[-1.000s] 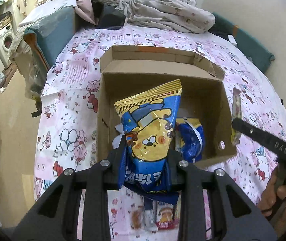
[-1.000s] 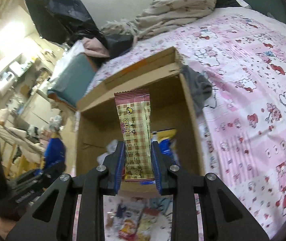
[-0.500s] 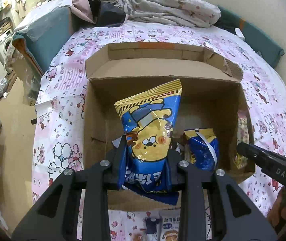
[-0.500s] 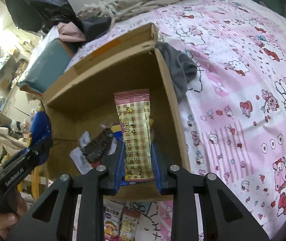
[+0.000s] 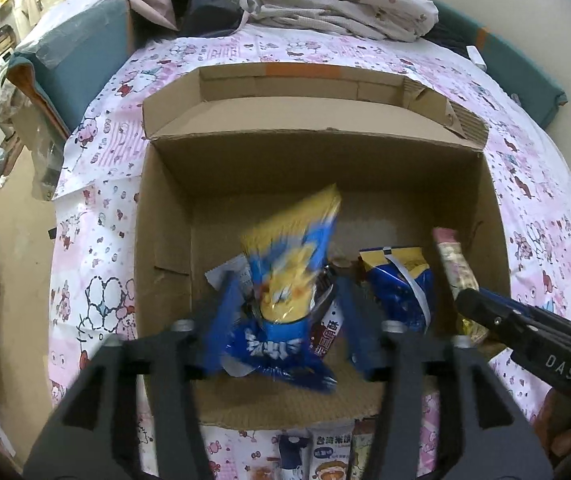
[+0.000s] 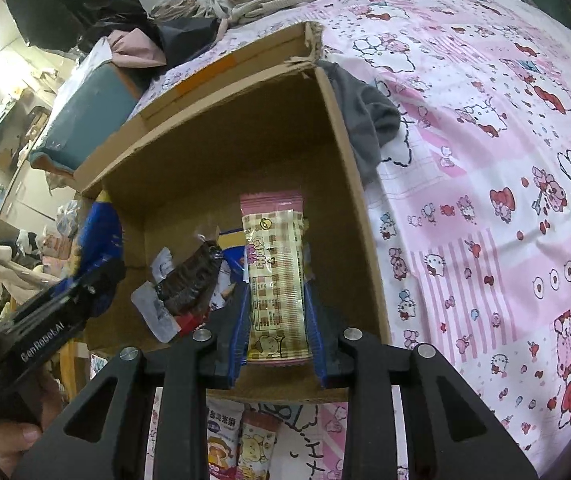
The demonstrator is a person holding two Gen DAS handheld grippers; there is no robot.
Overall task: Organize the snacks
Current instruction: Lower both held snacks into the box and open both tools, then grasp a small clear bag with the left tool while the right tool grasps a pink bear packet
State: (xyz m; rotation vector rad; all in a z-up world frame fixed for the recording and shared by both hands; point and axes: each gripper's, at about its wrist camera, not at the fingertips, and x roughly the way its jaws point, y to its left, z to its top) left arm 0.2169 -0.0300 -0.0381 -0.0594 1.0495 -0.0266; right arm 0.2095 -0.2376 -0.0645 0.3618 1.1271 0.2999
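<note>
Two snack packs over the open cardboard box on the bed

Left wrist view: the left gripper (image 5: 287, 320) had its fingers spread apart, the blurred blue-and-yellow chip bag (image 5: 291, 272) loose between them above the cardboard box (image 5: 165, 216); a second blue bag (image 5: 399, 284) lay on the box floor, and the right gripper (image 5: 467, 302) reached in at the right with the pink wafer pack (image 5: 455, 264). Right wrist view: the right gripper's fingers (image 6: 241, 328) were clamped on the wafer pack, upright inside the box near its right wall; a dark wrapper (image 6: 187, 280) lay below, and more snacks (image 6: 241, 440) sat on the pink bedsheet (image 6: 485, 200) just outside the box
</note>
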